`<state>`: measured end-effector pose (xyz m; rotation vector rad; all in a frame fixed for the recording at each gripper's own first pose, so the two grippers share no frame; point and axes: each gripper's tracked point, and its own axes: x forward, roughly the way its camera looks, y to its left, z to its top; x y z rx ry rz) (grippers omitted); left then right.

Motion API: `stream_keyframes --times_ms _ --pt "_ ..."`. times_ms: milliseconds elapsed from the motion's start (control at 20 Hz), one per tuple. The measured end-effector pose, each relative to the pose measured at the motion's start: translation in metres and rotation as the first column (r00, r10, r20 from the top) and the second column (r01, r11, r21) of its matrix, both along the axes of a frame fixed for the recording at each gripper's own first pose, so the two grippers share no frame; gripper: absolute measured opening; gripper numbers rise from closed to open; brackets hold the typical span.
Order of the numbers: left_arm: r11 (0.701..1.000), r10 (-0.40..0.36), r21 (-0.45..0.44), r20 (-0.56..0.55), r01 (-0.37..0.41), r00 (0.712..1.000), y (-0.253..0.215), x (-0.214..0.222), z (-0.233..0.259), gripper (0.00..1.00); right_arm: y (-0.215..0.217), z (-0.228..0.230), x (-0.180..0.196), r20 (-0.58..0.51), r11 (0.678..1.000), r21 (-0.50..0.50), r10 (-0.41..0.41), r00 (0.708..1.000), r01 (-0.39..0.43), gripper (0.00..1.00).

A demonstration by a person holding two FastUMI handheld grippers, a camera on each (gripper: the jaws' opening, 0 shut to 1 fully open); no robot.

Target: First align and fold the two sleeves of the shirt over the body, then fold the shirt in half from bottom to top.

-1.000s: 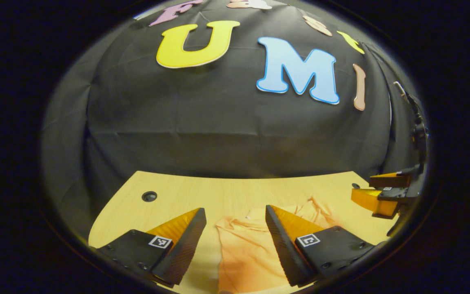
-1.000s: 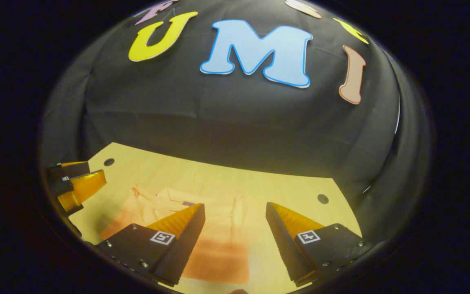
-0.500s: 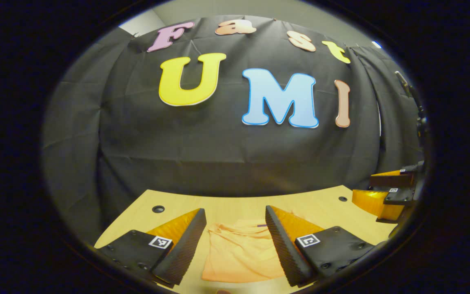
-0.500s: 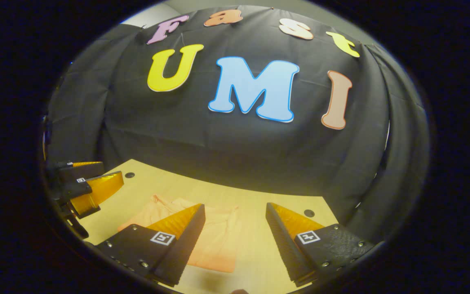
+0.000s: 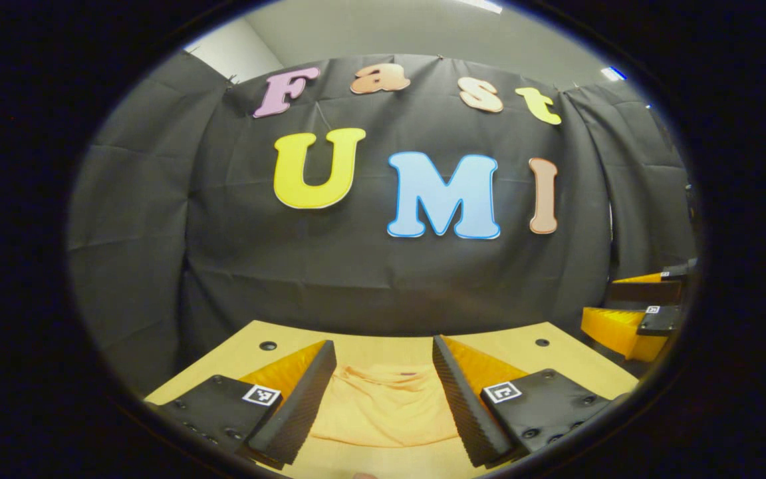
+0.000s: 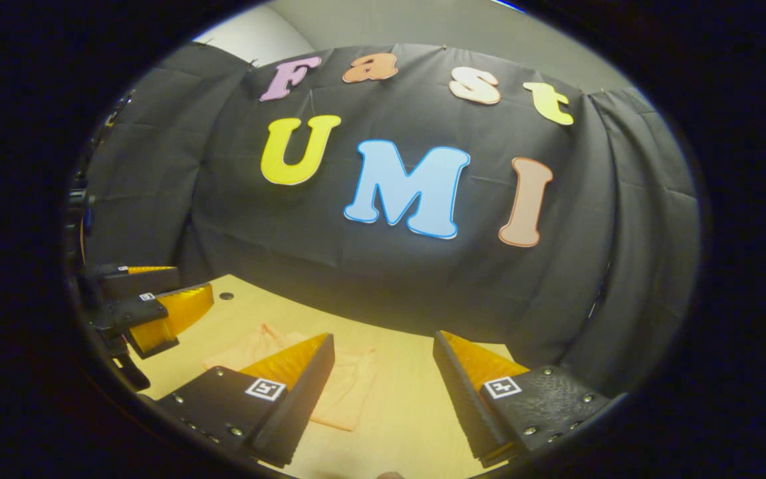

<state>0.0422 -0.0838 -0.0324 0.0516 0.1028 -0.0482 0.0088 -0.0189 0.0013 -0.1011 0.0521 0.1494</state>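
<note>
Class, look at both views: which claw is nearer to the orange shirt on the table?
Left, slightly. The left claw hangs open over the shirt; the right claw is open beside its edge.

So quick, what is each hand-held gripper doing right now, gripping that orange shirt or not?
Left hand-held gripper: open, holding nothing, orange shirt lying beyond its fingers.
Right hand-held gripper: open, holding nothing.
</note>
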Motion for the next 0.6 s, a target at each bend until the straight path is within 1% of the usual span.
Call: stream_keyframes --times_ms 200,250,300,400,450,600 --pt "0.999 -0.018 0.03 0.029 0.017 0.999 -0.01 -0.013 0.014 0.94 -0.001 0.019 -0.012 0.055 1.0 0.028 -0.01 0.998 0.009 0.93" --pt "0.999 -0.021 0.032 0.029 0.02 0.999 -0.01 -0.015 0.015 0.95 -0.003 0.02 -0.013 0.058 0.999 0.033 -0.021 0.998 0.019 0.93" --pt "0.999 -0.027 0.029 0.033 0.026 0.999 -0.011 -0.016 0.018 0.94 -0.001 0.021 -0.015 0.062 0.999 0.036 -0.02 0.998 0.018 0.92" --pt "0.999 -0.036 0.023 0.051 0.035 0.998 -0.011 -0.018 0.025 0.94 0.001 0.024 -0.018 0.071 0.999 0.041 -0.021 0.997 0.018 0.93" --pt "0.999 -0.04 0.028 0.051 0.039 0.998 -0.011 -0.016 0.023 0.95 0.001 0.024 -0.019 0.073 0.999 0.047 -0.027 0.997 0.023 0.93" --pt "0.997 -0.066 0.038 0.061 0.064 0.996 -0.012 -0.015 0.024 0.94 0.004 0.026 -0.021 0.078 0.998 0.058 -0.04 0.996 0.036 0.93"
